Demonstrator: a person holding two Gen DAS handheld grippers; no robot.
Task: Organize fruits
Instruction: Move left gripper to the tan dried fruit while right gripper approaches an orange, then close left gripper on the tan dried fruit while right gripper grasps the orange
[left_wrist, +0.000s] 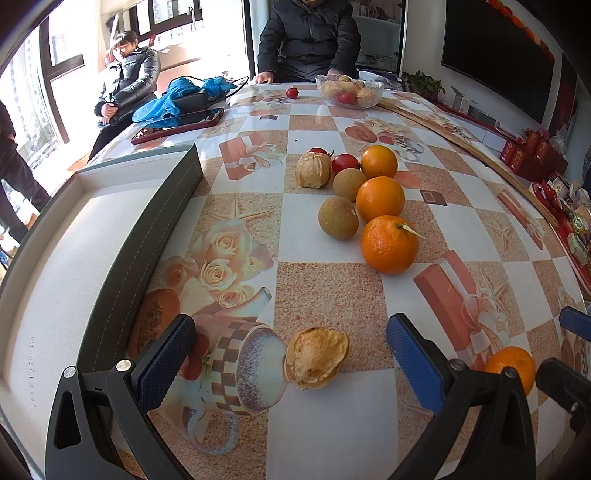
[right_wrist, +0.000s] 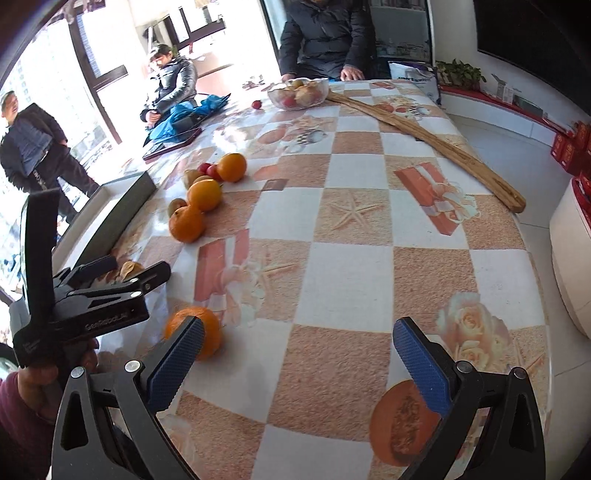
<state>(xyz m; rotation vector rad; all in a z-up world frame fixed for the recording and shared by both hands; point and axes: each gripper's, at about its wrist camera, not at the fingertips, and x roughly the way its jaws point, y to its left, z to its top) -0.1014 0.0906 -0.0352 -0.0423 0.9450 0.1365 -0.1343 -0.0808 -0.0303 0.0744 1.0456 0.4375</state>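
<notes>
Two grippers are in view, both with jaws spread wide and holding nothing. Left gripper (left_wrist: 291, 354) hovers low over the patterned tablecloth (left_wrist: 332, 295); a husked physalis (left_wrist: 316, 357) lies on the cloth between its fingers, touching neither. Right gripper (right_wrist: 299, 354) is likewise empty; a loose orange (right_wrist: 195, 332) sits just beside its left pad. Remaining fruit forms a cluster mid-table: three oranges (left_wrist: 380, 198), two brown longans (left_wrist: 338, 218), cherry tomatoes (left_wrist: 345, 162) and another physalis. A shallow grey box (left_wrist: 110, 229) lies left of the cluster. A glass bowl (left_wrist: 349, 90) of fruit stands at the far edge.
</notes>
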